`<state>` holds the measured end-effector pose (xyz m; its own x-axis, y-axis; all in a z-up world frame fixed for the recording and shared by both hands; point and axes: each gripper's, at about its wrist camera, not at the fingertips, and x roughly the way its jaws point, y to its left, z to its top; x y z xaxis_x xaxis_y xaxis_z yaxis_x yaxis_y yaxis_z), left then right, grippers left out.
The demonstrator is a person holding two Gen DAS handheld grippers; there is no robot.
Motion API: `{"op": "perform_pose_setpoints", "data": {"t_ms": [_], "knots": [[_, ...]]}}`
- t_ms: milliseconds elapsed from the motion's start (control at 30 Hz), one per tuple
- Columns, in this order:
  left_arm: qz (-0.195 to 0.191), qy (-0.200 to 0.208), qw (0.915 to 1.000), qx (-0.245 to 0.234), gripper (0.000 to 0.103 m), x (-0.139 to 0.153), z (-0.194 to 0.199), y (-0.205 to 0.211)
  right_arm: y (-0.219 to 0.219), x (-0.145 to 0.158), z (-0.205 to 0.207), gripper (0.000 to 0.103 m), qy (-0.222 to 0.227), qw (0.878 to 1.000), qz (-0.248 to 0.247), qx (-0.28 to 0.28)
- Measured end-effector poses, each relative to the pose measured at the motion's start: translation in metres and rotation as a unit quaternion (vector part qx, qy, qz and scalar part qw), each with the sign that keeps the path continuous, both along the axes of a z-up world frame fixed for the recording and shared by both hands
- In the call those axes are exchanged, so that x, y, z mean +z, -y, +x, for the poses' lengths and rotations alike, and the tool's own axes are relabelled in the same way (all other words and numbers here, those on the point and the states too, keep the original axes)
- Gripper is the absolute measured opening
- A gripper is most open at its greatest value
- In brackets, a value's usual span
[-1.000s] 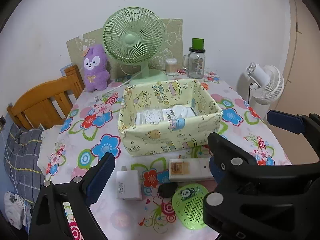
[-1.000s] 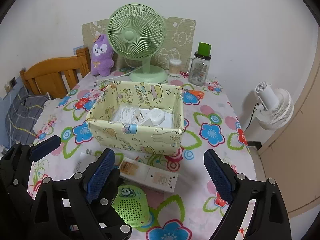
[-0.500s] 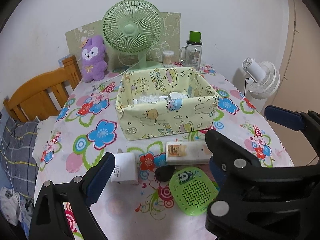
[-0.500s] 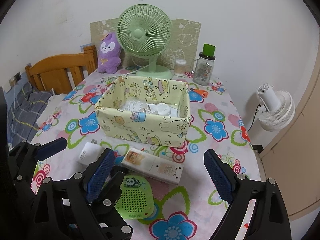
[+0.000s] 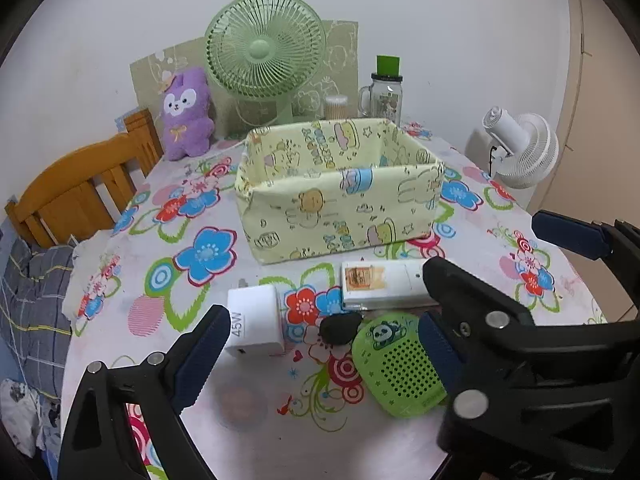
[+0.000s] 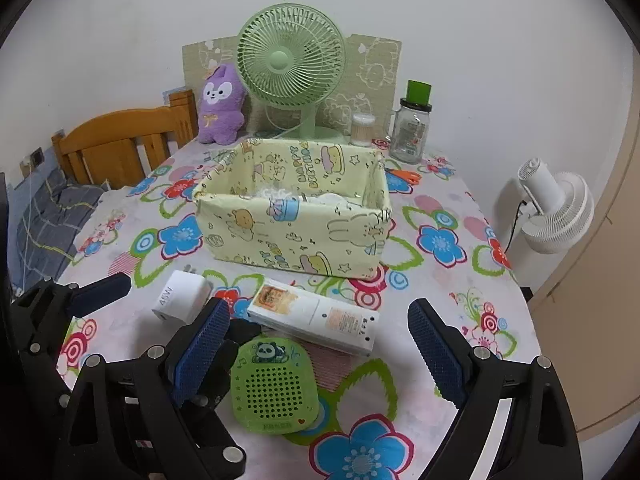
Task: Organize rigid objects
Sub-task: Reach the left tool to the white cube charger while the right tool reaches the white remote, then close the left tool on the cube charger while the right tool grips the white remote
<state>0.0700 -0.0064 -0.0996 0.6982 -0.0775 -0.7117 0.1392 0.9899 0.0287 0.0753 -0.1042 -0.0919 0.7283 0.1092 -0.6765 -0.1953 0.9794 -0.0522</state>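
Two near, downward views; shared table (image 5: 248, 432)

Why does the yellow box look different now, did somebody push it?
No. The yellow box sits where it was, in front of the green fan. Both sit lower in both views, so the cameras moved instead.

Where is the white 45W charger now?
In both views the white 45W charger lies on the table, left of the white remote, in front of the yellow box.

"45W" printed on small white plastic charger block (image 5: 256, 322), lower centre. "HAPPY BIRTHDAY" on pale yellow fabric box's (image 6: 296, 236) inner wall.
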Motion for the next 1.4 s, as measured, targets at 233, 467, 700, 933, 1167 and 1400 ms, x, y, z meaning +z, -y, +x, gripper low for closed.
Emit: {"op": "perform_pose_setpoints", "data": {"t_ms": [233, 467, 700, 933, 1167, 1400], "knots": [[0.005, -0.008, 1.0, -0.004, 0.096, -0.02, 0.001, -0.004, -0.001, -0.021, 0.005, 0.092, -0.013, 1.0, 0.003, 0.004], [0.004, -0.034, 0.9993, 0.014, 0.096, -0.038, 0.016, -0.014, -0.005, -0.042, 0.018, 0.092, -0.03, 1.0, 0.006, 0.007], [0.002, -0.053, 0.9981, 0.031, 0.096, -0.055, 0.027, -0.026, -0.009, -0.052, 0.023, 0.092, -0.027, 0.999, -0.009, 0.017], [0.005, -0.074, 0.9961, 0.048, 0.096, -0.072, 0.035, -0.038, -0.019, -0.068, 0.033, 0.092, -0.045, 0.999, -0.012, 0.025], [0.008, -0.075, 0.9955, 0.057, 0.081, -0.075, 0.05, -0.042, -0.022, -0.073, 0.047, 0.092, -0.054, 0.998, -0.004, 0.011], [0.001, -0.071, 0.996, 0.054, 0.06, -0.073, 0.059, -0.04, -0.014, -0.077, 0.06, 0.093, -0.071, 0.997, 0.018, -0.003]]}}
